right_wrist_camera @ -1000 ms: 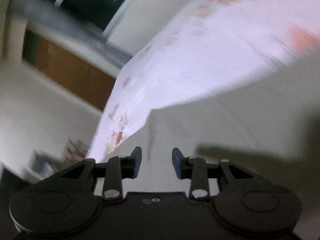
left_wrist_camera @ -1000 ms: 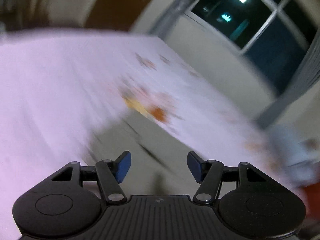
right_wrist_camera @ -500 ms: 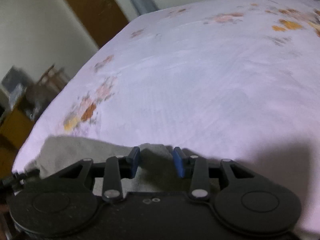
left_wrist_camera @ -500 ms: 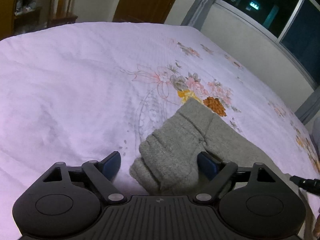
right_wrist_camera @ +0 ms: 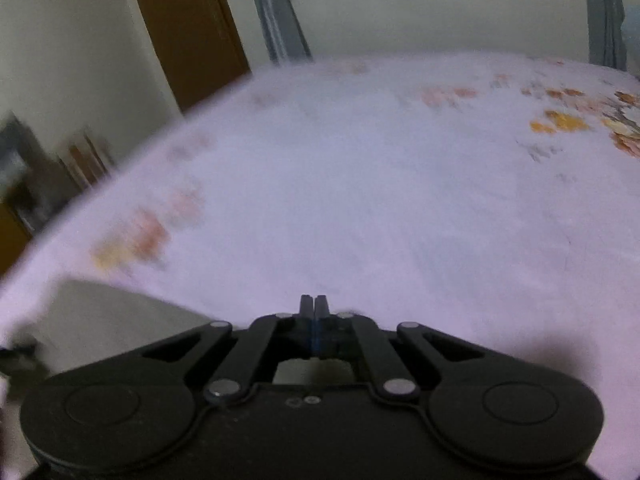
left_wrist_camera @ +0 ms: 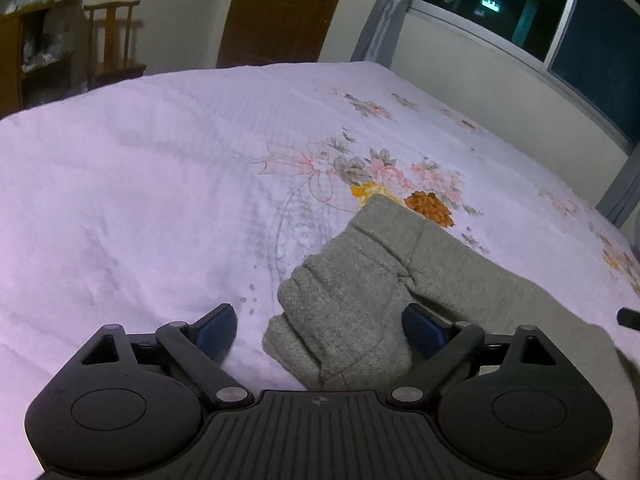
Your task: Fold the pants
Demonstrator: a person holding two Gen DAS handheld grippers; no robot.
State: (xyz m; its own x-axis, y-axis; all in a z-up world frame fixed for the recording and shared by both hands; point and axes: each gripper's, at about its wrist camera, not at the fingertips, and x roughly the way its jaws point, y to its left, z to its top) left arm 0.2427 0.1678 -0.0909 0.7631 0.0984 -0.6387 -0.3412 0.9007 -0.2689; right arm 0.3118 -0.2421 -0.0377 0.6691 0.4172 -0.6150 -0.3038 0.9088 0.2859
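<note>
Grey knit pants lie on a pale pink floral bedspread, with a thick folded end nearest me. My left gripper is wide open, and its blue pads straddle that folded end low over the bed. In the right wrist view the pants show blurred at lower left. My right gripper has its jaws closed together, right at the far edge of the grey cloth; the blur hides whether any cloth is pinched.
A wooden chair and shelves stand beyond the bed's far left edge, next to a brown door. A dark window with grey curtains runs along the right wall. The right gripper's tip shows at the right edge.
My left gripper has swung around and settled with its jaws spread wider around the folded end. My right gripper has closed its jaws from open, at the edge of the pants.
</note>
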